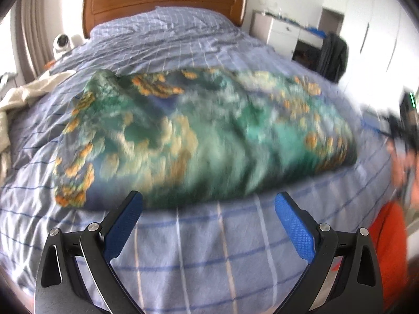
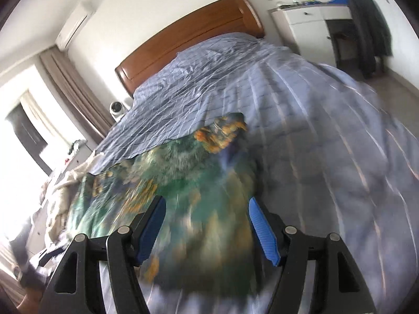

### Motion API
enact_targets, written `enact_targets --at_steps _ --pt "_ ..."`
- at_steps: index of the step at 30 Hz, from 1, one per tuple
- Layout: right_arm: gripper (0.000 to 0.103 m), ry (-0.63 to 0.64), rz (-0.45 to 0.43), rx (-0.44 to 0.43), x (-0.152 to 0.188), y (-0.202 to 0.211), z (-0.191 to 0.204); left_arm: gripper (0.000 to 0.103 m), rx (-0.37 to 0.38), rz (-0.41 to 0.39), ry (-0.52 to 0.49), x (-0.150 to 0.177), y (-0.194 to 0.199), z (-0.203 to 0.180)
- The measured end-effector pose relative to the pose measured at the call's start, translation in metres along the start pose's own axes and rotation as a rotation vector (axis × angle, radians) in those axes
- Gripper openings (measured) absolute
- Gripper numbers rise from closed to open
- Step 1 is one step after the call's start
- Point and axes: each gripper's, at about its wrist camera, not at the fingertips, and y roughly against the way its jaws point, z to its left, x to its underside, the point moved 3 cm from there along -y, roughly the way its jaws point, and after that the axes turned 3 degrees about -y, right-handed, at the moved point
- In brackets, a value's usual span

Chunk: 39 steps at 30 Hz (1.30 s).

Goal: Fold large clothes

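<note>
In the left wrist view, the left gripper (image 1: 208, 204), a black hinged frame with blue diamond-textured rubber pads (image 1: 125, 226), is hovering with its jaws spread wide and nothing between them. Beneath it a pale blue checked cotton duvet cover (image 1: 199, 256) is stretching over the bed, crumpled into fine creases towards the far end and crossed by thin white and darker blue lines. The task's piece, a large soft garment printed in green, teal and orange blotches (image 1: 204, 136), is lying on the cover just beyond the fingertips as a long, low, rumpled mound running left to right; motion blur is smearing its print. A curved brown wooden headboard (image 1: 162, 2) is standing at the far end, a cream crumpled cloth (image 1: 28, 91) is bunching at the bed's left edge, and a white drawer cabinet (image 1: 284, 35) is sitting by the right wall. The right gripper (image 1: 407, 123) is showing as a dark blur at the right edge.

In the right wrist view, the right gripper (image 2: 207, 222) is tilting, its jaws standing apart and released, its ridged blue pads (image 2: 262, 231) clear of the cloth. The printed garment (image 2: 188, 183) is lying below and between the fingers, blurred, its far corner folding against the checked cover (image 2: 314, 144). The headboard (image 2: 193, 39) is slanting across the top
</note>
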Motion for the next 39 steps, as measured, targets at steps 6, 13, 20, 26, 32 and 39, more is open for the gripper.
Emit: enact_targets --at_steps 6,13,20,26,32,39 --pt "0.071 -0.153 0.124 -0.109 0.065 0.014 -0.006 0.101 0.069 -0.063 -0.006 -0.056 -0.036 -0.026" --pt "0.072 -0.359 0.123 -0.169 0.077 -0.044 0.000 0.101 0.104 0.048 -0.090 -0.075 -0.116 -0.060" --pt "0.077 -0.477 0.097 -0.152 0.077 -0.084 0.005 0.102 0.101 0.130 -0.088 -0.060 -0.152 -0.056" --pt "0.064 -0.633 -0.028 -0.108 0.060 -0.116 0.002 0.102 0.093 0.110 -0.110 -0.062 -0.150 -0.058" --pt "0.034 -0.404 -0.104 -0.003 0.045 -0.106 0.051 0.100 0.115 0.190 -0.084 -0.068 -0.128 -0.057" --pt "0.034 0.117 -0.206 0.062 0.014 -0.075 0.174 0.098 0.258 0.078 -0.177 -0.147 -0.012 -0.086"
